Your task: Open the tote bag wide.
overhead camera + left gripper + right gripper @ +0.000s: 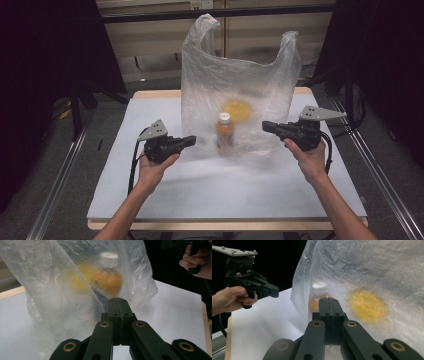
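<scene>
I take the translucent plastic bag [240, 90] as my landmark; it stands upright near the middle of the white table [225, 185], its two handle loops raised. Inside the bag I see a bottle [224, 131] with a white cap and orange contents standing upright near the bag's front wall, and behind it, deeper in the bag, a round yellow object [239, 110] that is too blurred through the plastic for me to name.

My left gripper [191, 140] sits just left of the bag's lower edge, held in the left hand [154, 167], pointing toward the bag. In the left gripper view its jaws are pressed together with no gap between them and nothing caught in them; their tips are close against the bag's wall, though I cannot tell whether they touch it. The bottle's cap [109, 258] shows straight beyond them through the plastic.

My right gripper [265, 125] is at the bag's right side, held in the right hand [311, 159], aimed inward at the bag. In the right gripper view its jaws are likewise fully closed, empty, tips just beside the plastic. The yellow object shows to their right, and the left gripper appears beyond the bag's left edge.
</scene>
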`<control>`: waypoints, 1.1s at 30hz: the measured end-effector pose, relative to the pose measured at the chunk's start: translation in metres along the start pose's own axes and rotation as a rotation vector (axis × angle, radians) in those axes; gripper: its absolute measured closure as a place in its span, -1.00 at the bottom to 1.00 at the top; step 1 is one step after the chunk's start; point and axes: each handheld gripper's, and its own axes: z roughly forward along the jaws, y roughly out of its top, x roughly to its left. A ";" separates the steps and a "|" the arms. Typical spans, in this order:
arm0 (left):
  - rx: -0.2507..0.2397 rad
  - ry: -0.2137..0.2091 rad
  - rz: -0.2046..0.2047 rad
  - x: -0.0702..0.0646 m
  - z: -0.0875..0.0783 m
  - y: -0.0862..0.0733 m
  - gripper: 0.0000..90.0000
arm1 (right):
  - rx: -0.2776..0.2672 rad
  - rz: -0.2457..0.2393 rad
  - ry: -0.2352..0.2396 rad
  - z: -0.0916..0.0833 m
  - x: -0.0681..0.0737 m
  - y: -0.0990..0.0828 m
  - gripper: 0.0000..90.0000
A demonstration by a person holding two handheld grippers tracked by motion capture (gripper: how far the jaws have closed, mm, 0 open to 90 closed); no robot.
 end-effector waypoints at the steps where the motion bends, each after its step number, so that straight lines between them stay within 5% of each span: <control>1: 0.000 0.000 0.000 0.000 0.000 0.000 1.00 | -0.008 -0.003 0.002 0.001 -0.002 0.003 1.00; 23: -0.078 -0.015 0.033 0.016 0.030 0.070 1.00 | -0.022 -0.057 -0.015 0.044 -0.025 0.079 1.00; 33: -0.085 -0.044 0.023 0.015 0.051 0.082 1.00 | -0.015 -0.050 -0.048 0.063 -0.044 0.102 1.00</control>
